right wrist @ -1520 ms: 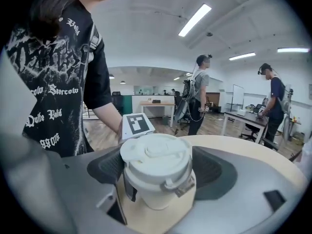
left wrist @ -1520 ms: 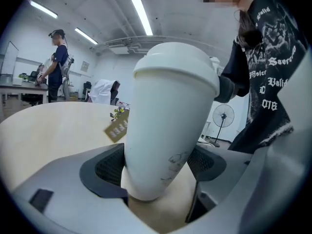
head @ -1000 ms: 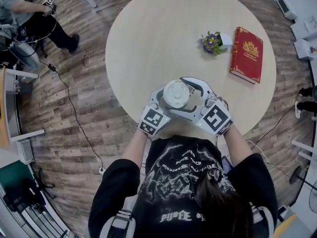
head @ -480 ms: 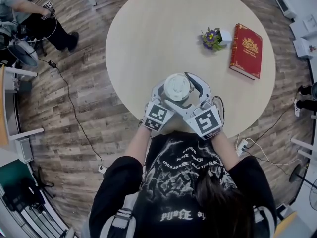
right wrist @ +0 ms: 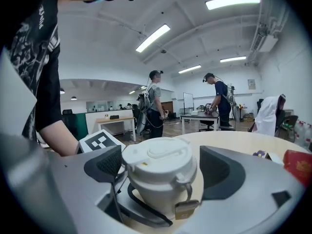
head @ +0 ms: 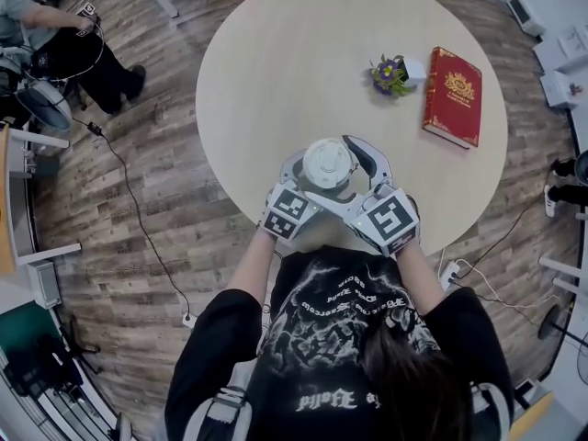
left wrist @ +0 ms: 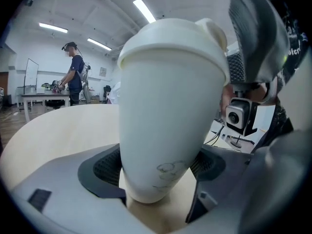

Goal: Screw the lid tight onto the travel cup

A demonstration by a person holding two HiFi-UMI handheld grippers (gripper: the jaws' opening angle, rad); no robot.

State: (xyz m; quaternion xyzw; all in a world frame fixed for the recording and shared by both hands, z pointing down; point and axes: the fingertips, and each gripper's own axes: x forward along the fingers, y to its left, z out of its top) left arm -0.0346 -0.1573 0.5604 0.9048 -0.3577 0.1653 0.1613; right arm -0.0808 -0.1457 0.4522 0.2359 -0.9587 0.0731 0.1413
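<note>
One smooth white tapered cup (left wrist: pixel 165 121) w/ round lid (right wrist: pixel 158 157), round table (head: pixel 276 81).

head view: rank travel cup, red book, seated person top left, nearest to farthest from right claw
1. travel cup, between the jaws of the right claw, which have just been opening
2. red book, far right on the table
3. seated person, beyond the table, top left

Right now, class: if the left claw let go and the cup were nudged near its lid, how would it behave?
Probably apt to tip: the cup narrows toward its base, with the wider lid on top. Likely rigid and slippery: its wall looks smooth and undented where the left claw grips it.
</note>
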